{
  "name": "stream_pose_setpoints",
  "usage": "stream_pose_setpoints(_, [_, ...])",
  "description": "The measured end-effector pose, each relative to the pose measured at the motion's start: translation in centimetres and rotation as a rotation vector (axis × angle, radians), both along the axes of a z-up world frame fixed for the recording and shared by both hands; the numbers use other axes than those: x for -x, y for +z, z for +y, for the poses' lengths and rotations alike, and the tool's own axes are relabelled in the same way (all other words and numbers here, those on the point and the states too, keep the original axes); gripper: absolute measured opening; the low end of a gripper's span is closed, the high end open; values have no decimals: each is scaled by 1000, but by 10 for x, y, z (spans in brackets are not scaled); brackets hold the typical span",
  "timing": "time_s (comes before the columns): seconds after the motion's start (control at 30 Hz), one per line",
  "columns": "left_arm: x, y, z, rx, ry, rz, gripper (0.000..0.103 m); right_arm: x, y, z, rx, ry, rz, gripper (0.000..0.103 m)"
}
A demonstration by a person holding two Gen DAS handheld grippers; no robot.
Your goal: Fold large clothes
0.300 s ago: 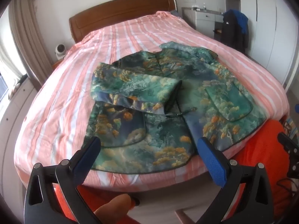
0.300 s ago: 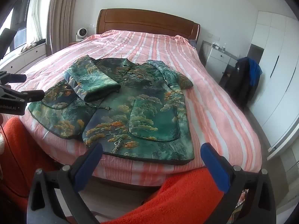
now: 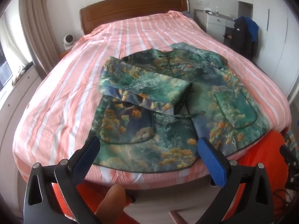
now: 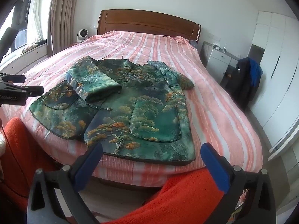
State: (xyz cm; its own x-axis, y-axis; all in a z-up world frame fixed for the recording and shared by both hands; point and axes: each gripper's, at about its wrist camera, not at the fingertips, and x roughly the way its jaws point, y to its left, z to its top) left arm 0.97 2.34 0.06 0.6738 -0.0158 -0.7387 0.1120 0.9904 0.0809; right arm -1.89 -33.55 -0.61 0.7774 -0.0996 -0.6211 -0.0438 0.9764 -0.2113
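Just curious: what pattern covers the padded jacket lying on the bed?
Green-blue landscape print with orange-yellow trees; clearest in the right wrist view.

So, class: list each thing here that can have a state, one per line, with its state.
Jacket: flat on the bed, front up.
Left sleeve: folded across the front.
Right sleeve: not folded in.
Left hand-held gripper: open, empty.
Right hand-held gripper: open, empty.

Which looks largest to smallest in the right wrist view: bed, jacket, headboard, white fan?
1. bed
2. jacket
3. headboard
4. white fan
The headboard and fan stand farther from the camera, so they look smaller than they really are.
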Motion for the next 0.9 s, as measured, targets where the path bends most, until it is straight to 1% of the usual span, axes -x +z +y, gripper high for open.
stream_pose_setpoints(0.1, [0, 2, 2, -17, 13, -7, 103, -2, 5, 2, 8, 9, -11, 103])
stream_pose_setpoints(0.23, [1, 5, 9, 20, 27, -6, 103, 1, 3, 4, 12, 10, -26, 103])
stream_pose_setpoints(0.33, [1, 7, 12, 24, 38, -10, 103, 1, 3, 4, 13, 10, -26, 103])
stream_pose_setpoints(0.67, [5, 5, 6, 10, 16, -12, 103, 2, 4, 4, 7, 6, -39, 103])
stream_pose_setpoints(0.9, [5, 5, 5, 13, 19, -10, 103, 2, 4, 4, 7, 6, -39, 103])
